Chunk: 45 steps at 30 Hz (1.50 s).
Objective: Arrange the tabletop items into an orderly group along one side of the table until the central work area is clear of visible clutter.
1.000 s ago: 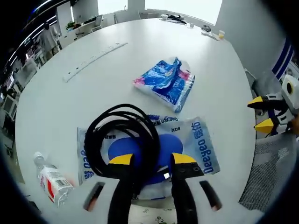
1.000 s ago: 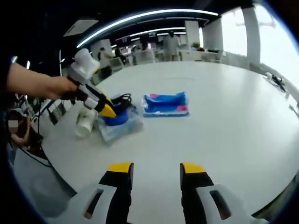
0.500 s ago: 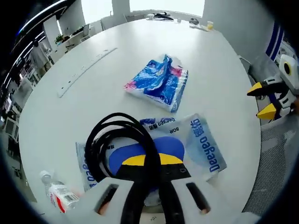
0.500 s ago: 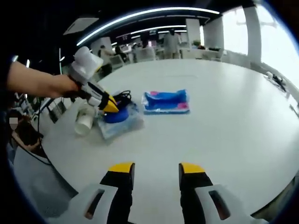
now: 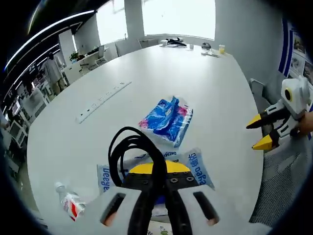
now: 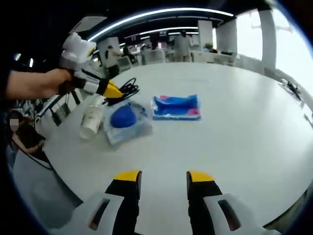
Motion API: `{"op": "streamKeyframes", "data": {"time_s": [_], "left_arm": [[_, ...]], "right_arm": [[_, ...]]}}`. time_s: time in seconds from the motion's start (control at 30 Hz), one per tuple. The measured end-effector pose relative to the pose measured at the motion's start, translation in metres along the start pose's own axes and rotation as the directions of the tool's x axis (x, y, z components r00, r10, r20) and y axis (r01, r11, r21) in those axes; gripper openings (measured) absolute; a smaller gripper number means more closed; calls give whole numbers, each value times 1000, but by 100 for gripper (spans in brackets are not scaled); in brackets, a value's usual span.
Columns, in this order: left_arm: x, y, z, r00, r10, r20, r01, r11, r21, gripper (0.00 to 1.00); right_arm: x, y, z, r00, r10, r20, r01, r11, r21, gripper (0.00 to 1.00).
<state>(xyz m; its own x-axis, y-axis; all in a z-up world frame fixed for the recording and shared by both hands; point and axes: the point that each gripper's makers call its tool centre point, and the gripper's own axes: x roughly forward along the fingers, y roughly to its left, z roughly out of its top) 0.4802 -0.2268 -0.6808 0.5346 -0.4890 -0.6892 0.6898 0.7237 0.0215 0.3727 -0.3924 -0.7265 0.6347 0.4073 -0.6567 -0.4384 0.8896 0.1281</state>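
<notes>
Black cable coil (image 5: pixel 137 154), one only, is pinched in the closed jaws of the left gripper (image 5: pixel 154 171) and lifted above the clear packet with a blue disc (image 6: pixel 124 120). Beside that packet lie one blue patterned bag (image 6: pixel 176 106) and one plastic bottle (image 6: pixel 91 117), all on the white table (image 6: pixel 234 127). Right gripper (image 6: pixel 159 177) hovers well apart from the packet, jaws parted, holding nothing. One power strip (image 5: pixel 102 95) lies beyond.

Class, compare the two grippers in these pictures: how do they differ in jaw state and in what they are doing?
The left gripper has its jaws shut on the black cable, raised above the table; the right gripper has its jaws open, holding nothing. The left gripper is over the blue pouch; the right gripper is near the table's edge. Both have yellow tips.
</notes>
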Motion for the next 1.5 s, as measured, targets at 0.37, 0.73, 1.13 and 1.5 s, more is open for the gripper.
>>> {"op": "streamKeyframes", "data": {"time_s": [0.37,0.73,1.13,1.5], "left_arm": [[-44,-40,13,993,16,115,-16,1000,-3,2],[-76,-80,20,982,30,189,-40,998,48,2],[-87,-130,22,984,16,179,-65,961,268,2],[-91,-147,14,984,10,180,-58,963,263,5]], "right_arm": [[-14,9,32,991,34,130,-45,996,79,36],[-35,68,116,895,269,355,-431,725,537,56],[-16,106,122,892,384,240,-448,675,586,57],[-26,116,113,882,448,148,-455,725,518,3]]}}
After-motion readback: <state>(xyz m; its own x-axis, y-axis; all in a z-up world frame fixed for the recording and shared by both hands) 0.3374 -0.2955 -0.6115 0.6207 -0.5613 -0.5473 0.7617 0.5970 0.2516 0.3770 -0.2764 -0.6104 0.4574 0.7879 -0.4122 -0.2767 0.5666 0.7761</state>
